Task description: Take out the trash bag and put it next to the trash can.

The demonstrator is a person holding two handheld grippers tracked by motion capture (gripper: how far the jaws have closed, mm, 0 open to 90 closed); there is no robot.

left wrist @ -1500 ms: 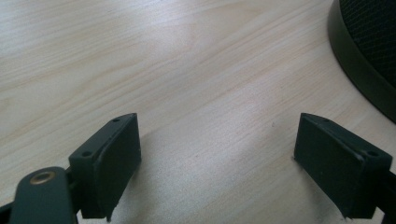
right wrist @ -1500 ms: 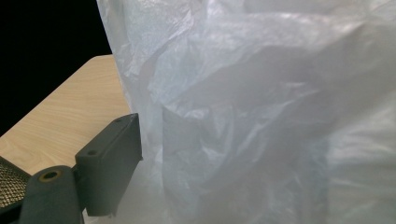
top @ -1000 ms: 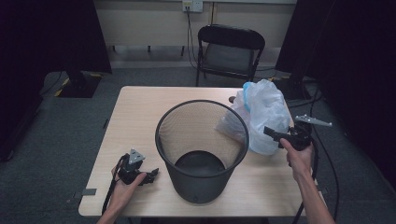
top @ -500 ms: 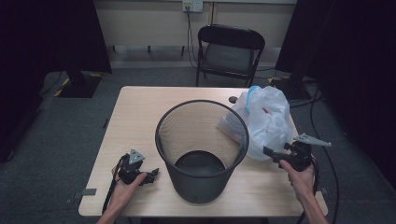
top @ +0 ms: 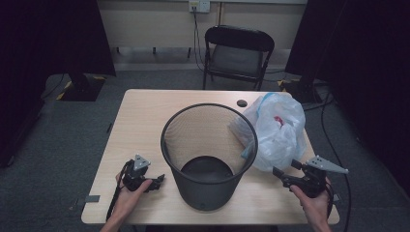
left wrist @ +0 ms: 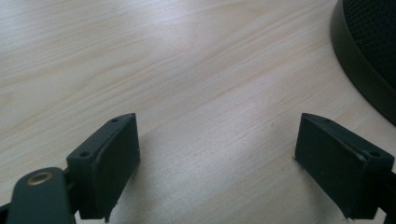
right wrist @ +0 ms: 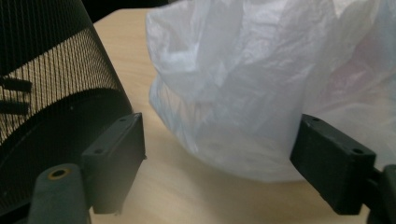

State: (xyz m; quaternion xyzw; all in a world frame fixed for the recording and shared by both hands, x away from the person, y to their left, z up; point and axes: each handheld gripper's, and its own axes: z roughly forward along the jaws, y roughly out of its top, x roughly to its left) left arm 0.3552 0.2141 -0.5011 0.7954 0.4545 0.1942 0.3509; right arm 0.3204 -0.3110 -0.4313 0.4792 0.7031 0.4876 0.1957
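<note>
In the high view, the right hand-held gripper [top: 282, 175] has come back toward the near edge of the table [top: 140, 116] and a little lower than a second ago, when it was up against the white plastic bag [top: 278, 130]. It now sits just short of the bag's near side, pointing at it. The bag stands at the right of the black mesh waste bin [top: 209, 153], leaning on its rim, in the same place as before. The left hand-held gripper [top: 157, 182] rests on the table just left of the bin's base and has not shifted.

In the left gripper view, the left hand-held gripper [left wrist: 217, 154] has its jaws spread wide over bare wood, with the bin's base [left wrist: 362, 65] at the upper right.

In the right gripper view, the right hand-held gripper [right wrist: 219, 158] is open, its jaws having just closed in slightly; the bag [right wrist: 261, 79] bulges just ahead between them, untouched by the pads. The bin's mesh wall [right wrist: 51, 84] is at the left.
</note>
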